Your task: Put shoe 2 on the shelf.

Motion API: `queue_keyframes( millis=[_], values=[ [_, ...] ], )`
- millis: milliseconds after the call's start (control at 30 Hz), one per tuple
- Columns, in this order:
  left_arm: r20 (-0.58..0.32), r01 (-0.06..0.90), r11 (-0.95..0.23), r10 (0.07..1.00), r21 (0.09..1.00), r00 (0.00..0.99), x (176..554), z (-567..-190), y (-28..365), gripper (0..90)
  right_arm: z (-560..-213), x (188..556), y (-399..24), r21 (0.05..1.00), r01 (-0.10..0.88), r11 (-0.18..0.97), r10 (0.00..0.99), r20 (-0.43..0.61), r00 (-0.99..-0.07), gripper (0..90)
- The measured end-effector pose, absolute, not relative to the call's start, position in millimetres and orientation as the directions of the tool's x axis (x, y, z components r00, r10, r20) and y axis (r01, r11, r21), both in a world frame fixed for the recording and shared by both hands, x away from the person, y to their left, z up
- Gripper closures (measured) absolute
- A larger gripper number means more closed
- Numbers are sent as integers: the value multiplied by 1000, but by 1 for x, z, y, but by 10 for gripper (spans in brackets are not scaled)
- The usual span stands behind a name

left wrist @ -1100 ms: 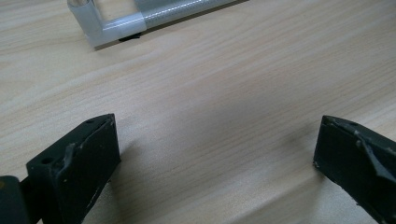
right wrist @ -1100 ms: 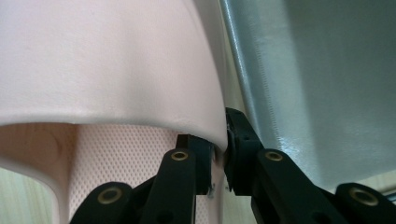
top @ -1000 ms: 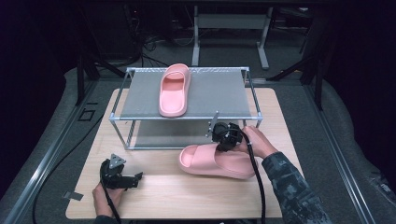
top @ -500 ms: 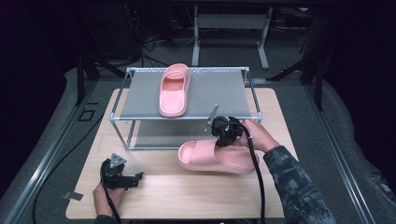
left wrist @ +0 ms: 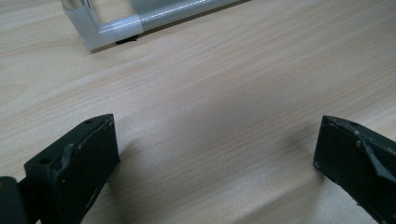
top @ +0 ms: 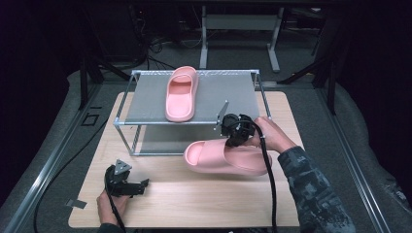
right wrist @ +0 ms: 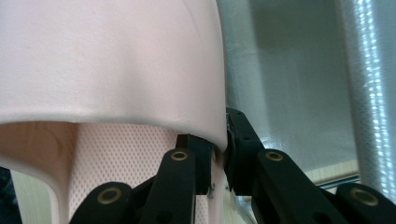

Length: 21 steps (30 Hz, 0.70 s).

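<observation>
two grippers show in the high view. nearest, at the lower left of the frame, the left gripper (top: 138,186) lies low over the wooden table (top: 204,204), held by a hand (top: 111,209) at the bottom edge; in the left gripper view its jaws stand wide apart with bare wood between them, and a corner of the metal rack (left wrist: 105,32) sits at the upper left. right of centre in the high view, the right gripper (top: 228,141) is clamped on the strap of a pink slipper (top: 226,156), which hangs clear of the table just in front of the rack, toe toward the left. in the right gripper view the two jaws are pinched together on the strap's edge (right wrist: 219,130). farther back, a second pink slipper (top: 180,93) lies on the rack's grey top shelf (top: 228,94), in the upper middle of the frame, well apart from the held one.
</observation>
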<state>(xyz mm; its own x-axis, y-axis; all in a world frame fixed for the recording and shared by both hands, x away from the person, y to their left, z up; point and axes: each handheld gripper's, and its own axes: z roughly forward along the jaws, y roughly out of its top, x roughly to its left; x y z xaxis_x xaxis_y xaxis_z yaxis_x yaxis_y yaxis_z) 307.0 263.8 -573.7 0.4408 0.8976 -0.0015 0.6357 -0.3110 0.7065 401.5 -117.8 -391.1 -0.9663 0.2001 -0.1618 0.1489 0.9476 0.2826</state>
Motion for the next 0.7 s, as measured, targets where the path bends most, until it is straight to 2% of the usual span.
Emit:
queue_keyframes(
  millis=[700],
  values=[
    [-2,635,-311,897,707,442,307,-574,264,0,-342,400,-122,271,125,955,179,-184,-966,825]
  ],
)
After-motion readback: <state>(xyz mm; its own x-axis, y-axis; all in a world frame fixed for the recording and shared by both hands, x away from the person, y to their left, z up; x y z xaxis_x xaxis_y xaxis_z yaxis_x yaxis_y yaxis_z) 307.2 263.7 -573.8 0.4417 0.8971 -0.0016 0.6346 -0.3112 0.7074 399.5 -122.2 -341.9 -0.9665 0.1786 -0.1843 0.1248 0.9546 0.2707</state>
